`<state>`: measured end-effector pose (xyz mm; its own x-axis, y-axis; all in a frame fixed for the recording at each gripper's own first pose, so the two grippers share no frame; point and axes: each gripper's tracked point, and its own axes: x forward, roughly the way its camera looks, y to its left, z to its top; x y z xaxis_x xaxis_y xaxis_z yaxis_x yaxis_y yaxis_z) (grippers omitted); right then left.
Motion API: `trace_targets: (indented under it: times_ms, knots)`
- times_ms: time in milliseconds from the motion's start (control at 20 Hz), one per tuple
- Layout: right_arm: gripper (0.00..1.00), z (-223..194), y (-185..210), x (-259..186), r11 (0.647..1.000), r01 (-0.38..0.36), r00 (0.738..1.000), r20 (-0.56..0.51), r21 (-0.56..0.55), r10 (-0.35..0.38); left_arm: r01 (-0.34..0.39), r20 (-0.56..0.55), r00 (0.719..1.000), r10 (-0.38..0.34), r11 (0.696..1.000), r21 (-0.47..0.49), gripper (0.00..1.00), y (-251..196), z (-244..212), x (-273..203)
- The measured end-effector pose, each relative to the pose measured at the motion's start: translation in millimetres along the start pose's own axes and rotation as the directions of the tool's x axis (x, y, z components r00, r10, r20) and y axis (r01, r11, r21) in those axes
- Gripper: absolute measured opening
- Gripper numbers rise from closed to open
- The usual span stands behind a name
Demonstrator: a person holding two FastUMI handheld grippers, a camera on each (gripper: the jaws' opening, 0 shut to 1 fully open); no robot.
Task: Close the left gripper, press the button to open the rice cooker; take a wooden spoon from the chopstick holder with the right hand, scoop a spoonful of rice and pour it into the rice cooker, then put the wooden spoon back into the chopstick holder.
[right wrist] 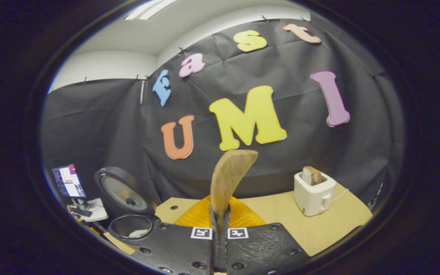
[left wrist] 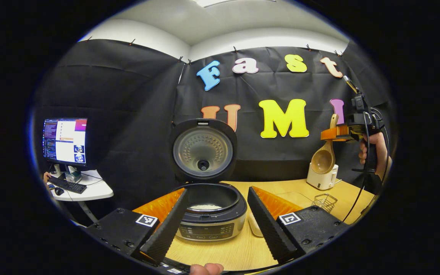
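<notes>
Right tongs [right wrist: 220, 225] clench the wooden spoon [right wrist: 228, 179], raised above the surface [right wrist: 281, 214]. Left tongs [left wrist: 216, 217] gape wide before the open rice cooker [left wrist: 208, 214].

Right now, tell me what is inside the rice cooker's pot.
The rice cooker stands open, lid up. A low patch of white rice lies on the pot's floor. The front rim and the left gripper's fingers cover the rest.

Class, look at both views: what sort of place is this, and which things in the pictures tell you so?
Probably a recording booth set up as a mock kitchen, not a real home: a black cloth wall behind a wooden table, kitchen appliances such as the open rice cooker and toaster, and a computer monitor alongside.
</notes>
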<state>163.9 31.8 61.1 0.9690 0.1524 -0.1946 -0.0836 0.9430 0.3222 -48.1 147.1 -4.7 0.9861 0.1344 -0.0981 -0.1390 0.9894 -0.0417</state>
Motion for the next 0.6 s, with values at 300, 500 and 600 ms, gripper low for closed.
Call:
trace_targets:
  times_ms: [300,500,600]
  knots:
    - [0.0,-49,-68,-4,0.984,0.122,0.991,-0.074,0.129,-0.113,0.026,-0.004,1.0,-0.026,1.0,-0.01,0.99,-5,-1,-1]
    - [0.0,-74,-90,1,0.972,0.19,0.98,-0.094,0.142,-0.178,0.024,-0.001,1.0,-0.024,0.999,-0.029,0.99,-1,1,-2]
    - [0.0,-85,-94,5,0.968,0.208,0.976,-0.101,0.141,-0.195,0.021,0.002,1.0,-0.021,0.999,-0.033,0.99,1,2,-3]
